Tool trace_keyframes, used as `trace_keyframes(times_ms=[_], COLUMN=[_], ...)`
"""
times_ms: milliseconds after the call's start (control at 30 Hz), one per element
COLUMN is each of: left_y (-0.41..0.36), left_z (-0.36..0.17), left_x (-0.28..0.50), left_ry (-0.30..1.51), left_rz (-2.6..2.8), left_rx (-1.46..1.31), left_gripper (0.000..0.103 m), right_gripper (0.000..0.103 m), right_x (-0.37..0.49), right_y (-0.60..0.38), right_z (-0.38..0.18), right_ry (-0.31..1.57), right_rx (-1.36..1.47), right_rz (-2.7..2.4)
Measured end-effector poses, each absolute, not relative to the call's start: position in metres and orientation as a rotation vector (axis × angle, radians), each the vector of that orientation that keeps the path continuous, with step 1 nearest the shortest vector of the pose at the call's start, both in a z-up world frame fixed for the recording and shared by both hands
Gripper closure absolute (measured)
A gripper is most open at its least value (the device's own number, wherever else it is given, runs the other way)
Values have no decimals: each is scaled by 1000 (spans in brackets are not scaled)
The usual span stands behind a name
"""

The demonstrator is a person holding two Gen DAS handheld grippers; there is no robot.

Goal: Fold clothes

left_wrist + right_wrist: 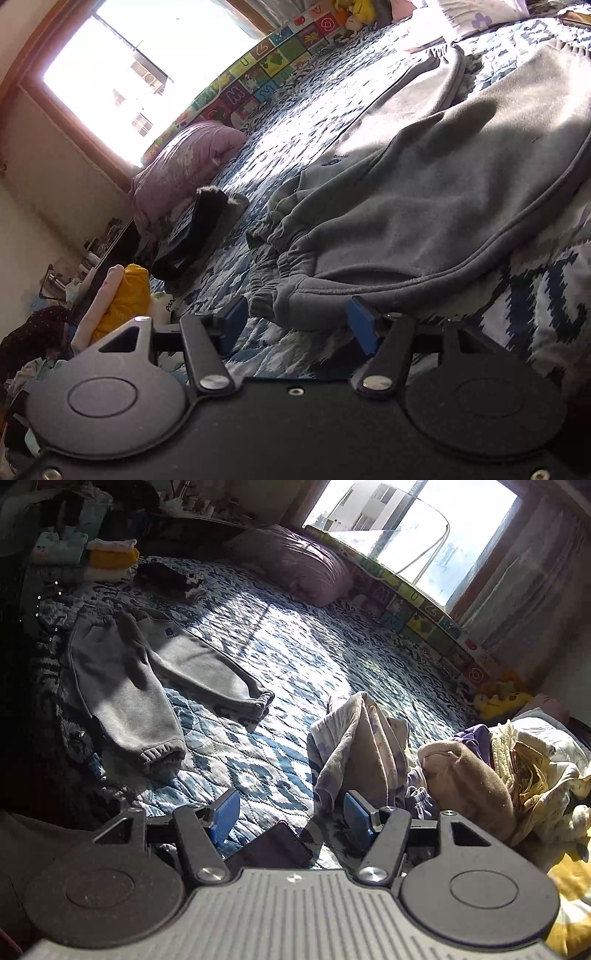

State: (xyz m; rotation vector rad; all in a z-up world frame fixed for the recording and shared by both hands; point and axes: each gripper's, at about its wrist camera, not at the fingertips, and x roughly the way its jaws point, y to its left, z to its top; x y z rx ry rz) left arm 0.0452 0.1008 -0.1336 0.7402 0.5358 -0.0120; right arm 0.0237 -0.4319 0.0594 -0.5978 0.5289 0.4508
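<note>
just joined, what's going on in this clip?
A person is folding clothes on a bed with two handheld tools. Grey sweatpants lie spread flat on the blue patterned quilt. The left tool is open, right at one ankle cuff and not yet gripping it. The right tool is open and empty, near a pile of unfolded laundry.

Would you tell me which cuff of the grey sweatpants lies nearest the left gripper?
The ankle cuff between the open left gripper fingers; the other cuff of the grey sweatpants lies farther up the bed.
</note>
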Motion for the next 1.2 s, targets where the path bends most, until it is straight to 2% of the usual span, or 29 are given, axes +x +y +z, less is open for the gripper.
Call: trace_keyframes(times_ms=[100,233,433,633,667,767,967,1033,1133,1167,1200], left_y=[105,112,106,94,92,97,121,125,129,130,131], left_z=[-129,-122,-108,-119,-128,-156,-171,-176,-182,-184,-185], left_x=[47,47,39,22,23,32,52,56,61,62,64], left_ry=[560,583,559,466,468,486,458,433,392,383,382], left_rz=[-28,-47,-125,-214,-225,-227,-269,-289,-336,-350,-358], left_rx=[691,610,625,910,992,1219,1373,1430,1490,1511,1522], left_gripper=[41,41,41,41,41,41,42,50,57,60,69], right_gripper=[39,40,41,44,48,49,49,50,55,62,65], right_x=[29,53,50,21,21,20,19,21,25,27,29], right_y=[-380,-299,-230,-210,-208,-205,-207,-211,-216,-217,-218], right_z=[10,-44,-92,-139,-145,-158,-172,-172,-175,-175,-176], right_ry=[443,473,414,317,314,326,314,305,300,302,307], right_rx=[-525,-534,-675,-1051,-1087,-1183,-1272,-1279,-1272,-1267,-1258], right_rz=[526,583,674,665,646,643,664,661,637,630,626])
